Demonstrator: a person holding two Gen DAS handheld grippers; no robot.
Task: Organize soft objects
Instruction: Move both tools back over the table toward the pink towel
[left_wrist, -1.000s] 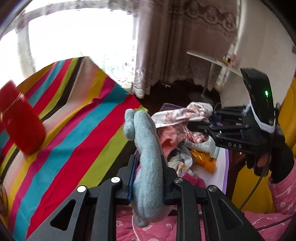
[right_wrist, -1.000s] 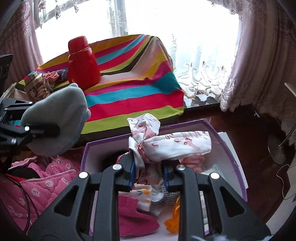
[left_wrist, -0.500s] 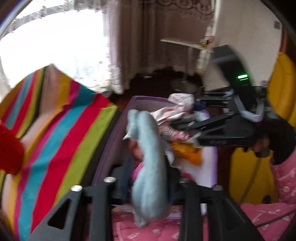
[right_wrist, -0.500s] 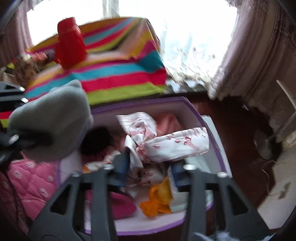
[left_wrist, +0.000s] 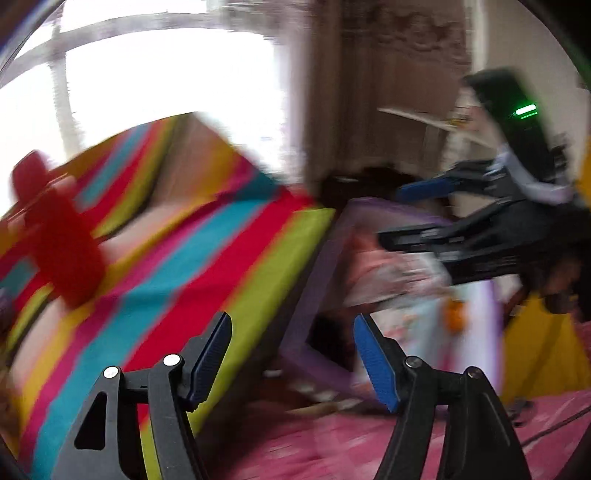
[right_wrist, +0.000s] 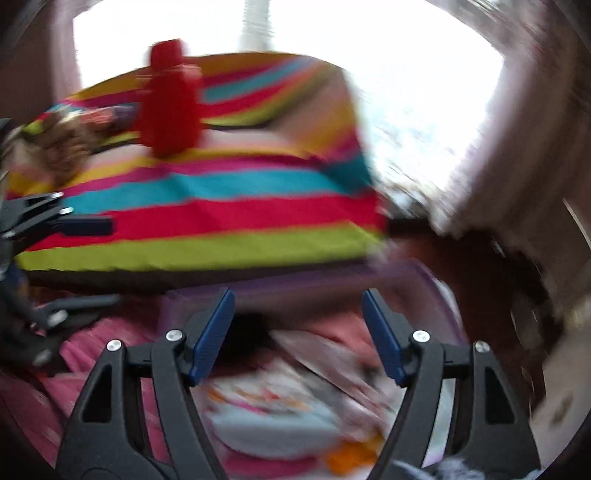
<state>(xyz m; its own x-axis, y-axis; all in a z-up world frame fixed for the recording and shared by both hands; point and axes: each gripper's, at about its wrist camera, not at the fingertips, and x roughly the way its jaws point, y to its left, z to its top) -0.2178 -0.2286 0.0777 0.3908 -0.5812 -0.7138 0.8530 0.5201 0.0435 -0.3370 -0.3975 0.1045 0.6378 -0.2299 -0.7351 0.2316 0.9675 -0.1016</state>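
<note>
Soft stuff (right_wrist: 280, 398) mostly piled in the purple box (right_wrist: 439, 291) now, both tongs, left gripper (left_wrist: 291, 362) & right gripper (right_wrist: 297, 332), just spread open w/ nothing between, prob more left.

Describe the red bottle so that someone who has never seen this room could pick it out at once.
Find the table under the bright window, draped in a striped cloth of red, teal, lime and yellow bands. The red bottle stands upright on it, towards the far left. It is the only solid red, capped thing there, beside blurred clutter.
</note>
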